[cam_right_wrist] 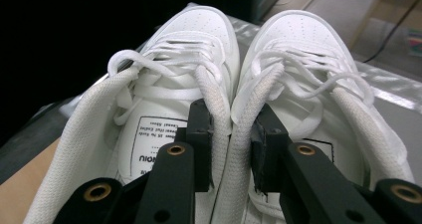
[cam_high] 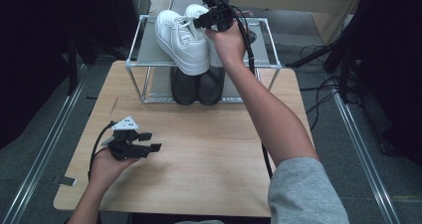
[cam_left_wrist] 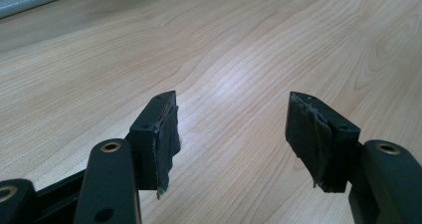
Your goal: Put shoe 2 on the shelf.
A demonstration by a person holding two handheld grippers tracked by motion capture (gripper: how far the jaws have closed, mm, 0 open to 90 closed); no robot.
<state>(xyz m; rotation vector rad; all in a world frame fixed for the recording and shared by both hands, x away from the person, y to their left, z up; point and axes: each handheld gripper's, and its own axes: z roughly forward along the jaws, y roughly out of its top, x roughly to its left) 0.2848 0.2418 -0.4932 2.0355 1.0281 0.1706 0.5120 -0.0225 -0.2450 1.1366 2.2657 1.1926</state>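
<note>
Right gripper view has your right gripper [cam_right_wrist: 231,149] pinching the two inner collars of the pair of white lace-up leather sneakers [cam_right_wrist: 224,84] on the metal-framed rack [cam_high: 144,59], toes pointing away, while your left gripper [cam_high: 147,147] idles open, well short of the rack.

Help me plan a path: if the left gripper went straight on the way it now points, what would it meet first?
Probably nothing soon: the left gripper, jaws open, points low across the bare wooden table, so it would likely skim or meet that tabletop first.
</note>
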